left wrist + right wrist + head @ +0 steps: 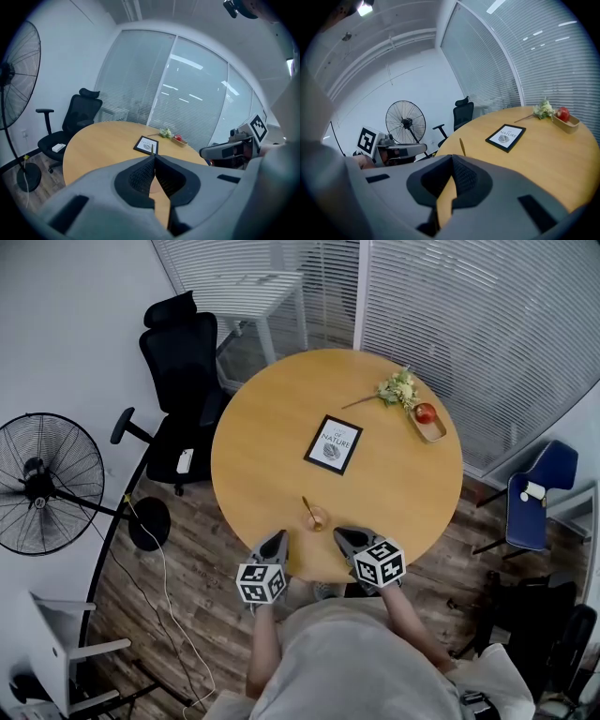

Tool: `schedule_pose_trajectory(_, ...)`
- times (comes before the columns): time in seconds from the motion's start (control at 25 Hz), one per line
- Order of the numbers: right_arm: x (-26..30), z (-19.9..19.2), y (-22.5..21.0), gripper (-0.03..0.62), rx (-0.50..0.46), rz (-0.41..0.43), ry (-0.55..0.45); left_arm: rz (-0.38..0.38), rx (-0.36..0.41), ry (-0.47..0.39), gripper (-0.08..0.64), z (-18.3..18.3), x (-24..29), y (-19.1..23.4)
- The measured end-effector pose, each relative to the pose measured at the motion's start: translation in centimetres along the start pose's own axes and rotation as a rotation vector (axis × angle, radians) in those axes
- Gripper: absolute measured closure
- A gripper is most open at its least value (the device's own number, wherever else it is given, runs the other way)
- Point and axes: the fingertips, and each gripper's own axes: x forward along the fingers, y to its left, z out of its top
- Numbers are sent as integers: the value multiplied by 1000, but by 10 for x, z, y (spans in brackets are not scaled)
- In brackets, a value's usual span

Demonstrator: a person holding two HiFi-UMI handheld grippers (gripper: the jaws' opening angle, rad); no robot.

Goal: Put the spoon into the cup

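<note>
Spoon (307, 507) in cup (319, 518) in head view; gripper views show handle (152, 149) only. Left gripper (279, 538), right gripper (342, 536) closed, empty.

Cup (319, 519): small, translucent, upright, located just below centre of the head view. Spoon (307, 505): slim, golden, seated in the cup, handle leaning toward the upper left.

The person is wearing a pale grey top (347, 652). The left gripper (277, 538) and right gripper (341, 534) are showing matching smooth grey shells, black ribbed pads (140, 176) lining the jaws, and each is carrying a marker cube (262, 581) in black-and-white squares.
</note>
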Motion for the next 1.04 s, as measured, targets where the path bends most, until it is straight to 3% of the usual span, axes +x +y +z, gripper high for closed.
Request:
schedule_pose_trajectory(0.12,-1,6,2,597,-30,-1,-18,2,-1,1,551,-1,-2,1)
schedule_pose_trajectory(1.04,-2,3,5,595,-3,14,-32,14,2,-20,551,-1,-5,-1)
